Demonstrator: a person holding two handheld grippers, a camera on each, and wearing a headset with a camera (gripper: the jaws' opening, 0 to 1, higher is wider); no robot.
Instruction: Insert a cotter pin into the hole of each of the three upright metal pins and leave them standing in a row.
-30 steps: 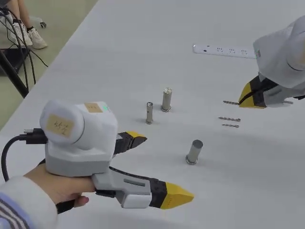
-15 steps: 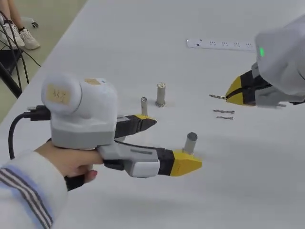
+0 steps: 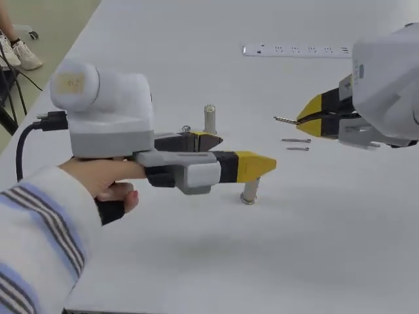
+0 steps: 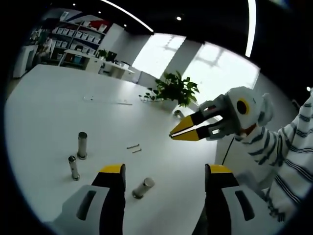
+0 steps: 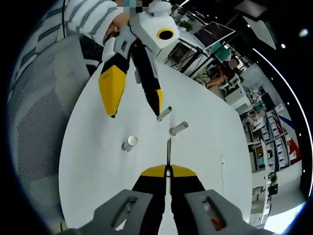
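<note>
Left gripper (image 3: 245,152) level over table (image 3: 196,59), jaws spread (wide); right gripper (image 3: 306,118) aloft, clenching cotter pin (image 3: 284,120).

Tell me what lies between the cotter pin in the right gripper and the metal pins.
Bare table: in the right gripper view the cotter pin held by the right gripper points toward the metal pins, nothing in the gap.

Your left hand-held gripper (image 3: 239,152) is white and grey, with black jaws tipped in yellow. A tan label (image 3: 71,83) marks its rounded housing, and a black cable (image 3: 23,147) leaves it at nine o'clock. Your right hand-held gripper (image 3: 302,119) has the same colours. Your sleeve (image 3: 39,242) is white with grey-blue stripes.
</note>
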